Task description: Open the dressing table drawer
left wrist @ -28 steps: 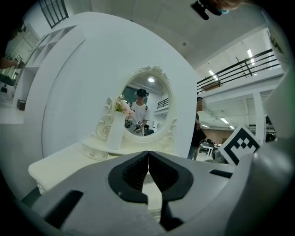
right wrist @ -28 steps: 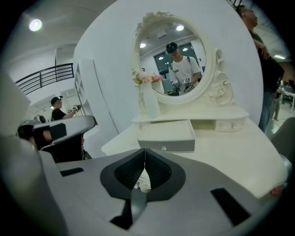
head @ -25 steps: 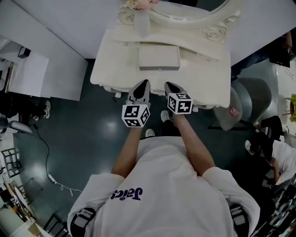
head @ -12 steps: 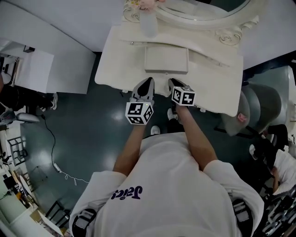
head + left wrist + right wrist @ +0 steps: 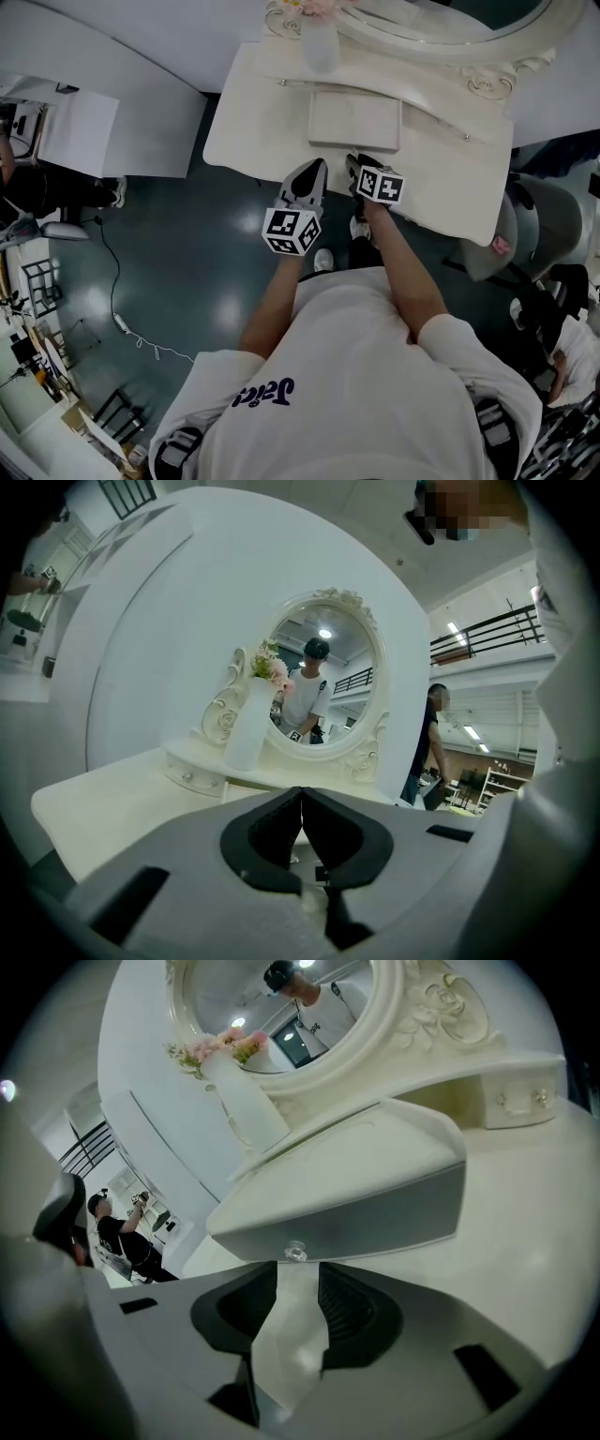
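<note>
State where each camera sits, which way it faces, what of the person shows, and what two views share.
Head view: on the head, steeply down at the dressing table; shirt, forearms, left tongs, right tongs show.
Left gripper view: on the shut left tongs, facing the oval mirror.
Right gripper view: on the right tongs, jaws opening, nothing between, facing the drawer and its knob.
Shared: both gripper views show the vase.

Staged studio set inside large hall: cream carved dressing table [image 5: 441,183] against white freestanding partition [image 5: 122,47]. Left of table, white work desk [image 5: 80,136], loose cable [image 5: 112,295] on dark glossy floor [image 5: 187,244]. Beyond table's right, black mezzanine railing [image 5: 487,635].
</note>
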Action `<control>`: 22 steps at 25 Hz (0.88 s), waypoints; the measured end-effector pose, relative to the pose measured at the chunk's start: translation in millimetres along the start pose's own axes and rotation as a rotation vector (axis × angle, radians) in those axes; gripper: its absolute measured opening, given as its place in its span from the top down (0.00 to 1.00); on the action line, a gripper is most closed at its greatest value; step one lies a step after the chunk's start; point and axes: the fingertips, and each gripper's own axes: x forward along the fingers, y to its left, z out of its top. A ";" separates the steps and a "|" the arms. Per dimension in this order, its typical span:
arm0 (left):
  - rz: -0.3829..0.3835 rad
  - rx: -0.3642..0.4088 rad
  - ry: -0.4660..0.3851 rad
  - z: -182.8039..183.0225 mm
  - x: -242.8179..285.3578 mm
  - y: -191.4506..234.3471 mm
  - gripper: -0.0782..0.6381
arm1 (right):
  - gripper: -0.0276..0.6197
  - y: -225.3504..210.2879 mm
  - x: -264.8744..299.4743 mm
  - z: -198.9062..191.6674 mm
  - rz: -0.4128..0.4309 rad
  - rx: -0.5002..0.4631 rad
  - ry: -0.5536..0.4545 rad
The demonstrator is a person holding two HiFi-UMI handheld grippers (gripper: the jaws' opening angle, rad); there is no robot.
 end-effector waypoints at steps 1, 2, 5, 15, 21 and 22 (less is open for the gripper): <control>-0.009 -0.003 -0.004 1.0 1.0 -1.7 0.87 | 0.76 -1.2 2.5 0.7 0.000 0.001 0.003; -0.013 -0.005 -0.005 1.6 1.8 -2.5 0.87 | 0.76 -2.0 4.5 1.4 0.000 0.004 0.005; -0.005 -0.007 -0.001 1.1 2.2 -1.8 0.87 | 0.76 -2.4 8.7 3.8 0.004 0.028 0.005; 0.021 -0.007 0.012 0.4 -7.0 3.5 0.87 | 0.86 5.2 9.9 4.1 -0.021 0.009 0.014; 0.013 -0.009 0.012 -1.4 -9.7 0.7 0.87 | 0.86 5.3 5.1 -2.8 -0.035 -0.001 0.020; 0.010 -0.009 0.013 -2.0 -10.5 0.0 0.87 | 0.86 5.6 4.1 -4.3 -0.035 -0.003 0.022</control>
